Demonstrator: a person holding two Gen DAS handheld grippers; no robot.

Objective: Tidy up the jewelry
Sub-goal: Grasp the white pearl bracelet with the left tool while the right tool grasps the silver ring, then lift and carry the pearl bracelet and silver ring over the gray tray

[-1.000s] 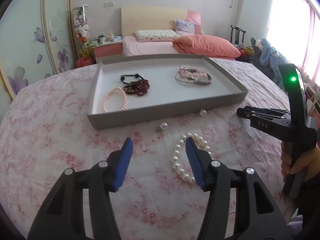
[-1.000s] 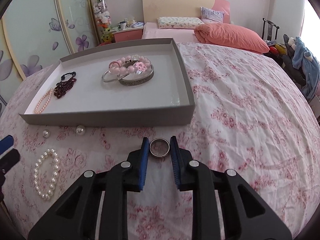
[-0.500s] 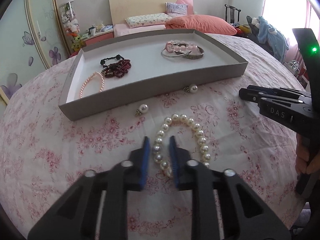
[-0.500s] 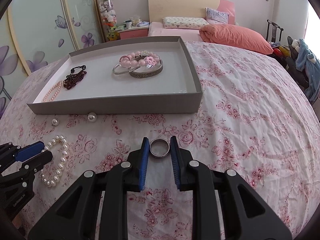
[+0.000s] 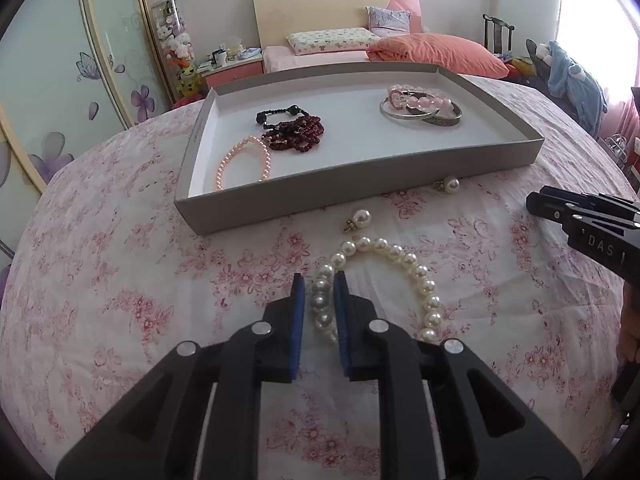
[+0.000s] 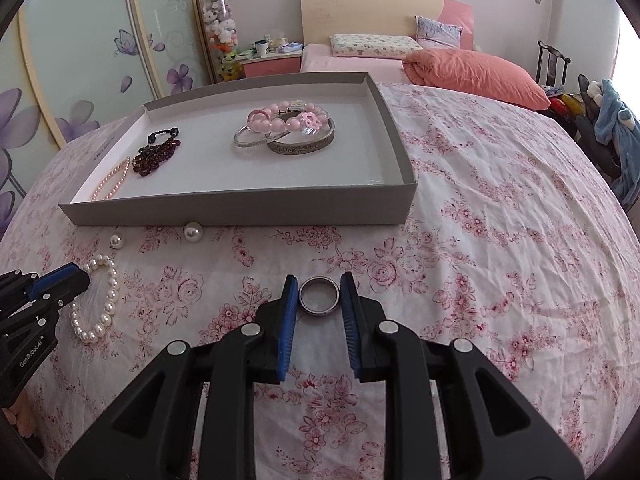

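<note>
Your left gripper (image 5: 319,294) pinches the white pearl bracelet (image 5: 394,276); right gripper (image 6: 319,296) clasps the silver ring (image 6: 319,295). Next, carry both to the grey tray (image 5: 360,194), upper centre.

Part of the white pearl bracelet (image 5: 390,276) is hidden behind the left gripper (image 5: 319,280); the right gripper (image 5: 588,220) is cut off at the frame edge.

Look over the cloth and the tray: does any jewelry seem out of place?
Yes. Two loose pearl pieces, one and another, lie on the floral cloth just outside the grey tray, unlike the bracelets inside. The left tool grips a white pearl bracelet; the right tool holds a metal ring.
</note>
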